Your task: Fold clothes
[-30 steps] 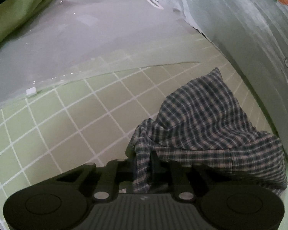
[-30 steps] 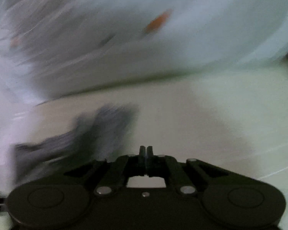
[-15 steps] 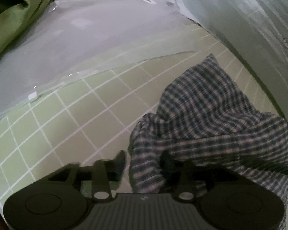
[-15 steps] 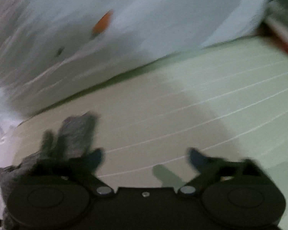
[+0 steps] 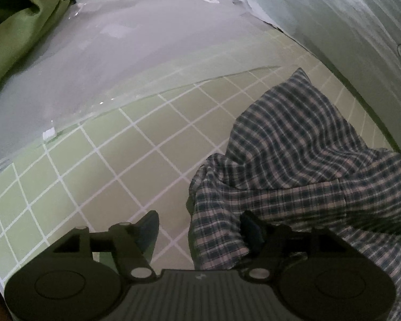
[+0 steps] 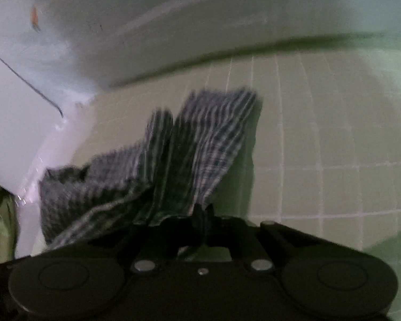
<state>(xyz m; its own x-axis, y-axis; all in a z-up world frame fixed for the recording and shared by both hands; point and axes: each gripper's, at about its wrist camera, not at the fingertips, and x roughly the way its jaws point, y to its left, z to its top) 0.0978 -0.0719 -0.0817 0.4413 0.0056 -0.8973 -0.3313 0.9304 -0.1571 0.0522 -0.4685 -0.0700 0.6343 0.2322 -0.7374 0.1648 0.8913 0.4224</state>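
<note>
Plaid garment (image 5: pixel 294 160) heaped on gridded green desk (image 5: pixel 93 174), left tongs (image 5: pixel 200 227) angled downward, jaws just spreading, released, right tongs (image 6: pixel 201 211) clenched on its edge.

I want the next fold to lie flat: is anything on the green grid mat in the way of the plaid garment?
Nothing visible does. The grid mat beside the plaid garment is bare. The clear plastic sheet lies beyond it. The right gripper pinches the cloth; the left gripper is open.

my black left gripper (image 5: pixel 200 230) and black right gripper (image 6: pixel 201 211) frame a dark blue and white checked garment (image 5: pixel 294 160). pale green mat (image 5: pixel 99 165) carries a white grid. olive green cloth (image 5: pixel 21 26) fills upper left.
</note>
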